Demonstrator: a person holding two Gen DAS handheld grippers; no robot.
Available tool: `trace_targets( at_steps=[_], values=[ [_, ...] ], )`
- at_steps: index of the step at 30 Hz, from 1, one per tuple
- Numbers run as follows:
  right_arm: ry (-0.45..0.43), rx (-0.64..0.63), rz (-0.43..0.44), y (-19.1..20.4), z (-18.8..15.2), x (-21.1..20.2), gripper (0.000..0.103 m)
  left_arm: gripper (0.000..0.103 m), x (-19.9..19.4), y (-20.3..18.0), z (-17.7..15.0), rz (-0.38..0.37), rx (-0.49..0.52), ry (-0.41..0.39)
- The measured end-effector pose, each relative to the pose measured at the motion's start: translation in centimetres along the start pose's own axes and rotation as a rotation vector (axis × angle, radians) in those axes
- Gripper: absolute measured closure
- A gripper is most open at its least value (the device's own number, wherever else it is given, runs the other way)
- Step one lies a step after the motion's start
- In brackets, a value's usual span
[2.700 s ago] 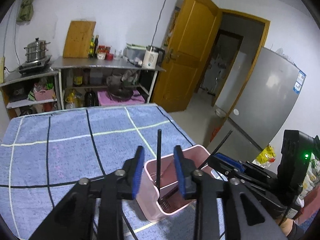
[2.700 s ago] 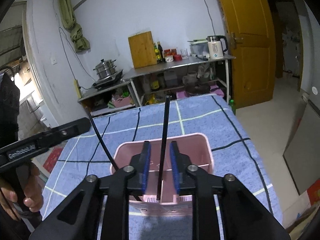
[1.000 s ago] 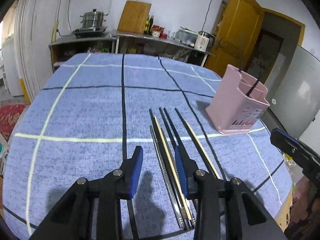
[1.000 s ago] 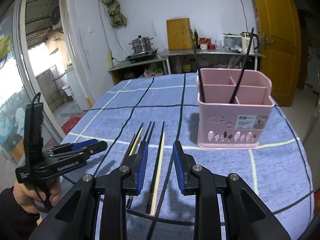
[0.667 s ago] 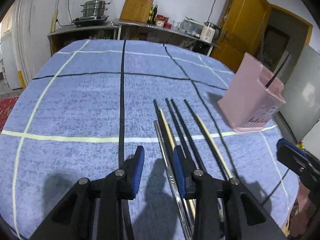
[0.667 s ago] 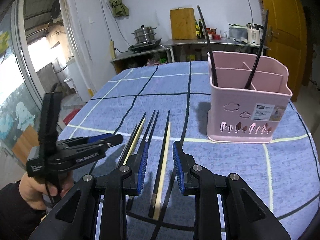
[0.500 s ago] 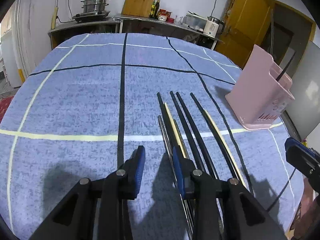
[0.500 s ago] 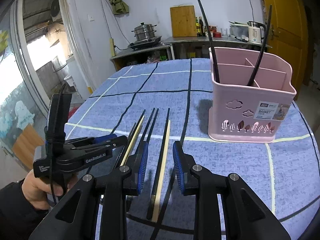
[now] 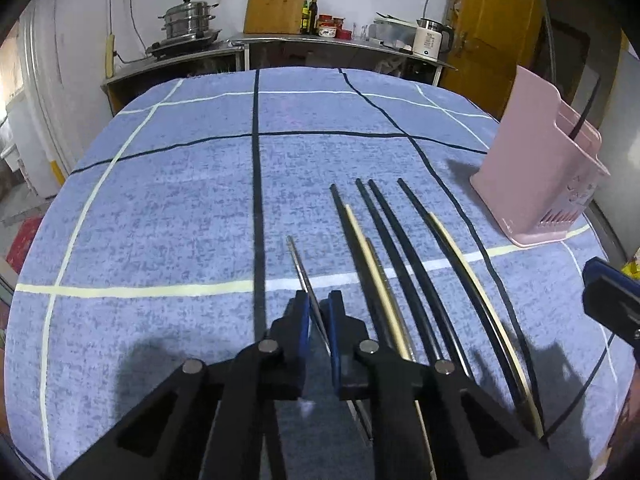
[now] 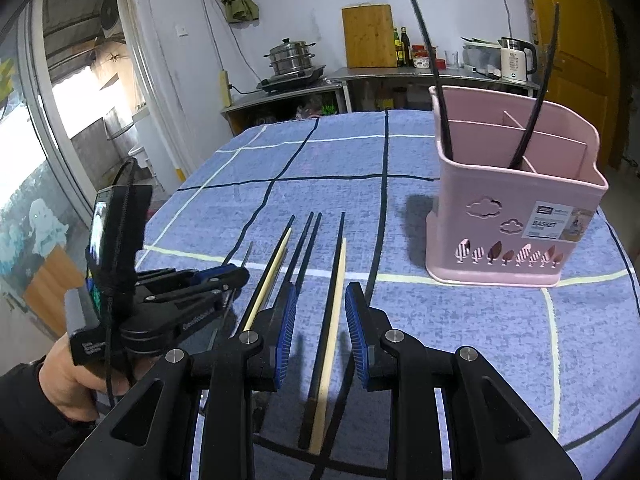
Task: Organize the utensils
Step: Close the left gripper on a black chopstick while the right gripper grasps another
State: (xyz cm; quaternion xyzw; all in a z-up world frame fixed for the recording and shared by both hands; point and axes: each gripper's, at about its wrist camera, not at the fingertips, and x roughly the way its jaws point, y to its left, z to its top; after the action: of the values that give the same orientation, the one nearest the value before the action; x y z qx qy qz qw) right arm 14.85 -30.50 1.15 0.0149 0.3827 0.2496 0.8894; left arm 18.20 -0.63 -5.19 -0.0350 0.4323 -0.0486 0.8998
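Left wrist view: the left hand-held gripper [image 9: 319, 322] has its blue pads pressed together on a thin, silvery metal chopstick [image 9: 301, 270] that it pinches near the middle, apart from the row of slim black and pale-wood chopsticks [image 9: 384, 264] lying on the bench's nubbly blue checked cloth [image 9: 160, 208]. The smooth round metal looks likely to slip, so a firm, level lift seems wise (tipping only above the holder). The glossy, pink plastic utensil basket [image 9: 532, 184] stands at far right. Right wrist view: the right hand-held gripper [image 10: 321, 330] is spread, its jaws either side of a black chopstick and a pale one [image 10: 332, 304] without touching. The basket [image 10: 512, 216], boxy with dividers and cut-out clouds, already holds two black chopsticks [image 10: 440, 92].
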Motion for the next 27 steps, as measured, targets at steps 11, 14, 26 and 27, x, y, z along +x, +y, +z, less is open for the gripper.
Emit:
trace_targets(
  at_steps=[11,14,26,27],
  values=[
    [0.104,0.007,0.013,1.1,1.6,6.3,0.083,0.097,-0.5,4.8,0.0,-0.018,-0.117,0.012],
    [0.142,0.015,0.017,1.1,2.1,8.3,0.086,0.097,-0.4,5.2,0.1,-0.029,-0.125,0.018],
    [0.211,-0.008,-0.021,1.4,3.2,12.2,0.09,0.097,0.3,5.0,1.2,-0.031,-0.074,0.054],
    [0.213,-0.012,-0.027,1.5,3.3,12.3,0.09,0.097,0.4,4.9,1.4,-0.028,-0.066,0.056]
  ],
)
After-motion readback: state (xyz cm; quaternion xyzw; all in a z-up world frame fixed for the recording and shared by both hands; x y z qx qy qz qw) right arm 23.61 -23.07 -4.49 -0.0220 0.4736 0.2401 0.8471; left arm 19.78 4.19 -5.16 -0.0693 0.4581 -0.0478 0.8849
